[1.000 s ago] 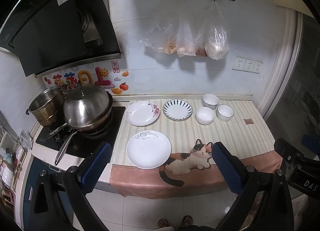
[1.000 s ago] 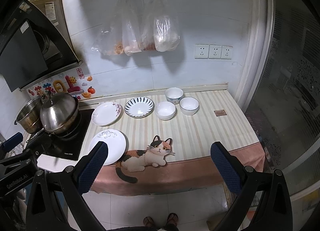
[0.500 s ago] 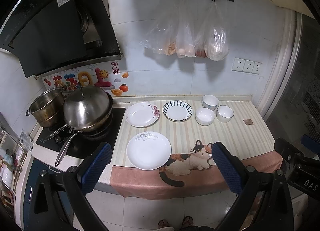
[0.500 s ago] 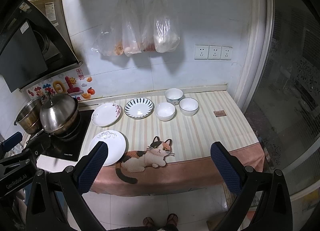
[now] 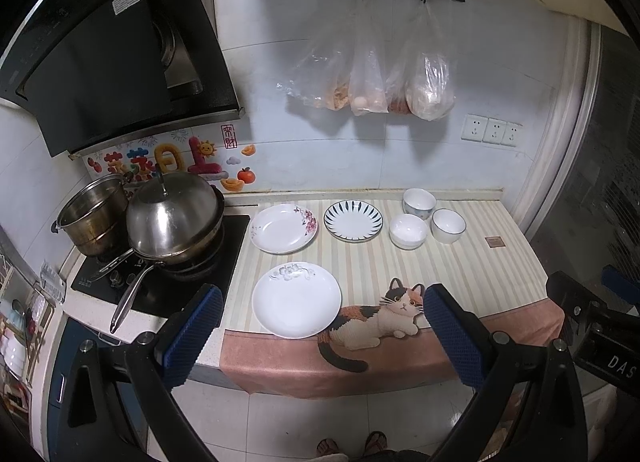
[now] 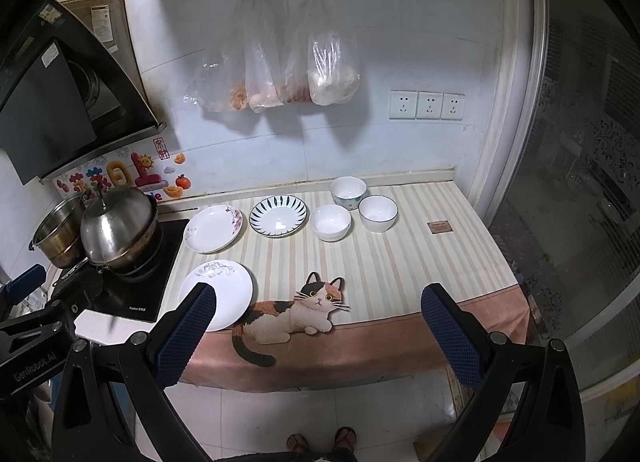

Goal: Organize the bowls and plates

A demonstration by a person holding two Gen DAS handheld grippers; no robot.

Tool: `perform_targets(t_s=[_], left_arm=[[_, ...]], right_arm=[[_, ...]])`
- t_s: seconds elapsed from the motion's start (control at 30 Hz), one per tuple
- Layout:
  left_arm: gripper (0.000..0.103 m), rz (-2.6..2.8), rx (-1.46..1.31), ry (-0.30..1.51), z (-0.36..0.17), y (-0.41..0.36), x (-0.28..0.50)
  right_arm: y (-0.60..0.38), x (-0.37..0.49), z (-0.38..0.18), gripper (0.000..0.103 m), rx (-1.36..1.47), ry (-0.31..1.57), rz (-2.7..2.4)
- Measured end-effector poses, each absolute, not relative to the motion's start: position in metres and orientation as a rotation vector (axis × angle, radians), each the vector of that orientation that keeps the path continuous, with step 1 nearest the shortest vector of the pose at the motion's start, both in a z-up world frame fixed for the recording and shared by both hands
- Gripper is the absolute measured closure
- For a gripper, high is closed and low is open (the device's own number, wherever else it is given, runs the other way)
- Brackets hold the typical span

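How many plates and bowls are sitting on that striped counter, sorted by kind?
Plates: 3 - pink-flower plate, blue-striped plate, grey-flower plate.
Bowls: 3 - plain white bowl, blue-rimmed bowl, patterned bowl.
Total: 6

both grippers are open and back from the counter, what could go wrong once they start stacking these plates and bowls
1. The white plate lies at the counter's front edge; a clumsy pinch might push it off.
2. The pan handle juts toward that plate, so the left gripper could snag it.
3. The three bowls sit close together; grabbing one may knock another.
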State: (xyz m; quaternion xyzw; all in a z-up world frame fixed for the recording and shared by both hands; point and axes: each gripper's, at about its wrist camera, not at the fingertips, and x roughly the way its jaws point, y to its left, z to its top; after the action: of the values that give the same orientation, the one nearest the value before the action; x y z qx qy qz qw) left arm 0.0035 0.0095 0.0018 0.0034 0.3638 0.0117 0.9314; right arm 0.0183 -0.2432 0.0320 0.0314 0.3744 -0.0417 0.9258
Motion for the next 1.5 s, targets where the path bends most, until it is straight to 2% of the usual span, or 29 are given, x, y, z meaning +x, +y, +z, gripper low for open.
perform_targets(t_s=[0.77, 0.93, 1.17, 1.5], left_arm=[[0.0, 0.024, 0.008, 0.741, 0.002, 0.008, 0.0], [0.0, 0.047, 0.01, 0.734, -0.017, 0.026, 0.016], [0.0, 0.108, 0.019, 0.82, -0.086, 0.061, 0.081], [0.001, 0.185, -0.044, 1.161, -0.243, 0.115, 0.203]], right_arm=[[-0.237, 0.017, 0.036, 0.0, 0.07, 0.768, -0.082], [-0.225, 0.025, 0.024, 0.0, 0.112, 0.759, -0.057], [-0.211, 0.083, -0.046, 0.0, 0.143, 0.84, 0.012], [-0.199, 0.239, -0.228, 0.0, 0.199, 1.145, 0.18]])
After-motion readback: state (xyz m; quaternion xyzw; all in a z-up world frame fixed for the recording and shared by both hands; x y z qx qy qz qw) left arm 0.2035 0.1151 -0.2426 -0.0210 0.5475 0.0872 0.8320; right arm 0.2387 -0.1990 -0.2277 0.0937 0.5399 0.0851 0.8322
